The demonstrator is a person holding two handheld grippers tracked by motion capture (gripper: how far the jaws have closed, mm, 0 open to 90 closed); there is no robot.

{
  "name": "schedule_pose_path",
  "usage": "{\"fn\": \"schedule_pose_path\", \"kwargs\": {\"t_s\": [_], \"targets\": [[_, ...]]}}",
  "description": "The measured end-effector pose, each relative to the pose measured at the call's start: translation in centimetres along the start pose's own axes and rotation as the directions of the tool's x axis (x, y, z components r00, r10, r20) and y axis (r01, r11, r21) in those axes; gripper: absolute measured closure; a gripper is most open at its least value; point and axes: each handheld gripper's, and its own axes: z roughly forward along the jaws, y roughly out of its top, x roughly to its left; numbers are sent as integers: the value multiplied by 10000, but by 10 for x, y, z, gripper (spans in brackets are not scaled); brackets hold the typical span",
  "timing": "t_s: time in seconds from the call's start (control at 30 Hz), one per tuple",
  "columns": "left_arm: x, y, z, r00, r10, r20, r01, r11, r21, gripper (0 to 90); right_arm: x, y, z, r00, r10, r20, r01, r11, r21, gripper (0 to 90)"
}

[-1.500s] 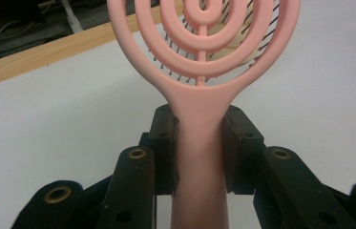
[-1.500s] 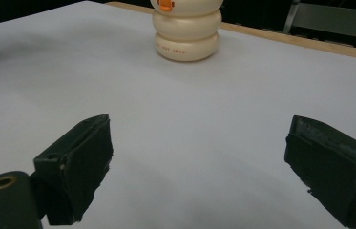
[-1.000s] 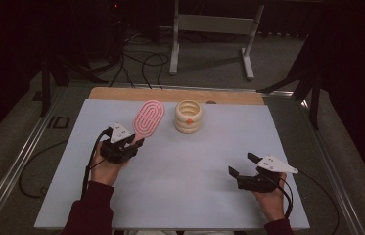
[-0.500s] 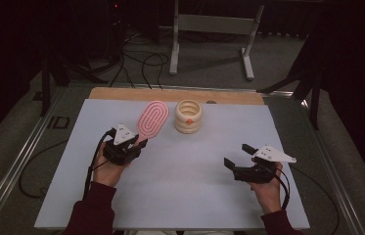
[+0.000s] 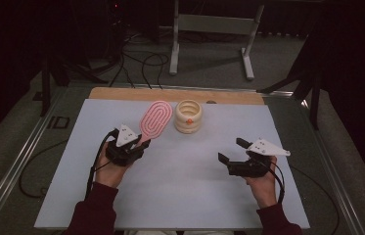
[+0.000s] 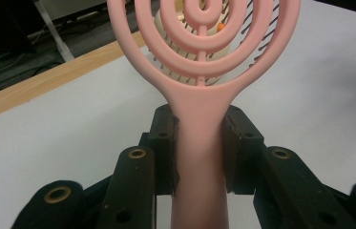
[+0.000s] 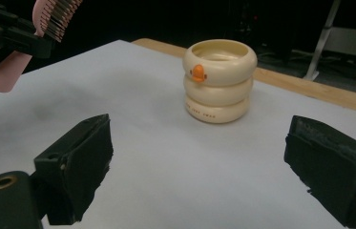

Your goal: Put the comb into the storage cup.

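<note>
A pink hairbrush (image 5: 156,119) with an oval, ringed head is held up off the white table, its handle (image 6: 198,157) clamped between the pads of my left gripper (image 5: 138,144). The brush head reaches toward a cream ribbed cup (image 5: 188,116) with a small orange duck bill on its side (image 7: 219,81), which stands upright at the back middle of the table. My right gripper (image 5: 231,152) hovers over the right side of the table, jaws wide apart with nothing between them, pointing toward the cup.
The white table top (image 5: 180,196) has a wooden strip (image 5: 121,93) along its far edge. Beyond it on the floor are cables (image 5: 136,58) and a metal stand (image 5: 212,29). Metal rails run along both table sides.
My right gripper has shifted left and risen a little above the table. The left gripper and the brush have stayed nearly where they were.
</note>
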Motion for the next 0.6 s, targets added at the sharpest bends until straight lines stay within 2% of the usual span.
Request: {"fn": "schedule_pose_path", "kwargs": {"t_s": [0.07, 0.2, 0.3, 0.6], "targets": [[-1, 0, 0, 10000, 27, 1, -27, 10000, -20, 697, 1, 4, 3, 9999, 135, 0, -135, 9997, 211, 86], [-2, 0, 0, 10000, 32, -7, -32, 10000, -54, 697, 1, 8, 5, 9997, 234, -74, -233, 9994, 241, 86], [-3, 1, 0, 10000, 38, -6, -38, 9999, -106, 697, 2, 14, 10, 9995, 161, -278, -153, 9994, 305, 86], [-6, 0, 2, 9999, 93, 57, -93, 9999, -129, 697, 10, 29, 20, 9989, -73, -474, 95, 9988, 474, 77]]}}
